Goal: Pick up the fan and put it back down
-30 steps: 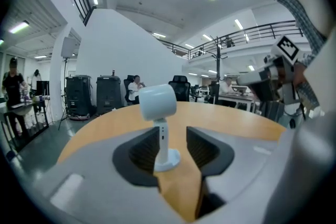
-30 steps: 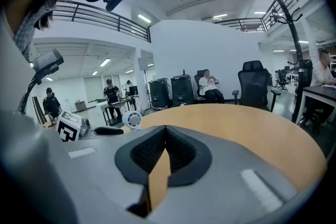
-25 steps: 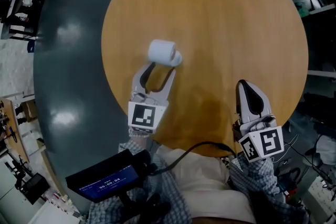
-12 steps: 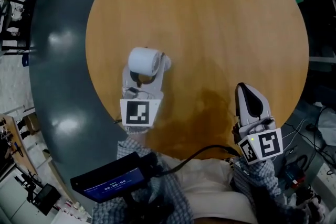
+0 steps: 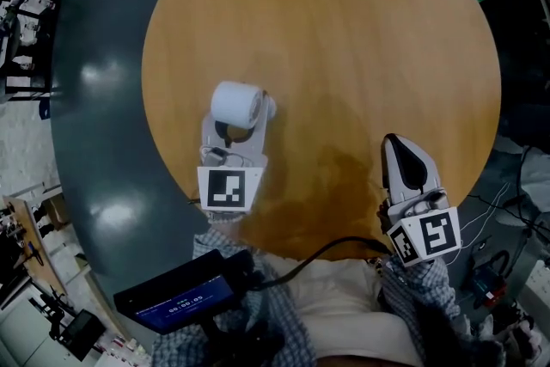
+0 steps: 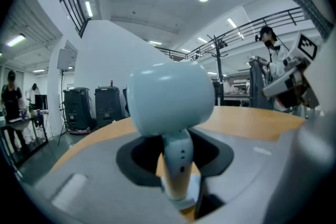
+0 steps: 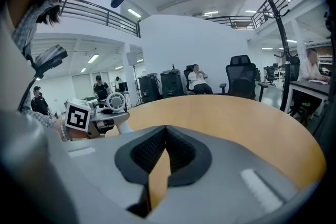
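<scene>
A small pale-blue fan [image 5: 236, 103] with a round head stands near the left edge of the round wooden table [image 5: 344, 30]. My left gripper [image 5: 234, 126] reaches in from below, and the fan's head covers its fingertips. In the left gripper view the fan [image 6: 170, 99] fills the middle. Its slim stem stands upright between the jaws, which are closing on it. My right gripper [image 5: 397, 142] hovers over the table's near right edge, shut and empty. Its jaws meet at the tip in the right gripper view [image 7: 165, 131]. There the fan [image 7: 116, 99] shows far left.
A dark handheld device with a lit screen [image 5: 176, 292] and a black cable [image 5: 326, 245] sit at the person's lap. Dark shiny floor [image 5: 103, 99] surrounds the table. Office chairs [image 7: 241, 78] and seated people are far behind.
My left gripper has slid forward round the fan, so the fan's head now sits over its jaws, and the jaws have narrowed. The right gripper has hardly moved.
</scene>
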The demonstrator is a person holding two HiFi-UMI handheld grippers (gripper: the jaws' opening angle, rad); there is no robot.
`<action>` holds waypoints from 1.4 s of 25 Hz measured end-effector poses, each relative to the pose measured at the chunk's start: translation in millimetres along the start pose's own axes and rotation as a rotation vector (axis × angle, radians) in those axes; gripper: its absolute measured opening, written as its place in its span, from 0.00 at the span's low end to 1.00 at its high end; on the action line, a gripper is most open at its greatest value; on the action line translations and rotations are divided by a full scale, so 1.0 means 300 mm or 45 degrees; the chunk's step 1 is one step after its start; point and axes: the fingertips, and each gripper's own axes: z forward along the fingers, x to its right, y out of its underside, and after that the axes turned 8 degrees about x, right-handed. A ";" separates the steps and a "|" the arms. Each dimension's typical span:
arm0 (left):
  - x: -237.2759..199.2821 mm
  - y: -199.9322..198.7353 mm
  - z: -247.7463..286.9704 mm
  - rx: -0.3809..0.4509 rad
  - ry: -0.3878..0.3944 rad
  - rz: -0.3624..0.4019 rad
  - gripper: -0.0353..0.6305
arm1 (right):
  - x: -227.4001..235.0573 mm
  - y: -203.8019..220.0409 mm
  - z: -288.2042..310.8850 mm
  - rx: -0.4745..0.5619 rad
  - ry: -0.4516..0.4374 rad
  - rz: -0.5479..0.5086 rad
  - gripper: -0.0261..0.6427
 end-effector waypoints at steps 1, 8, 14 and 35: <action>0.008 -0.008 0.000 0.002 0.007 0.007 0.26 | 0.002 -0.006 -0.002 0.006 0.002 -0.006 0.04; 0.002 0.013 0.052 0.034 0.032 0.016 0.26 | 0.040 0.025 0.086 0.057 -0.020 -0.015 0.04; 0.017 -0.104 0.001 0.066 -0.009 0.028 0.26 | 0.035 -0.059 0.048 0.101 -0.051 -0.041 0.04; 0.018 -0.357 -0.207 0.136 -0.059 -0.010 0.26 | -0.099 -0.303 0.036 0.355 -0.139 -0.029 0.04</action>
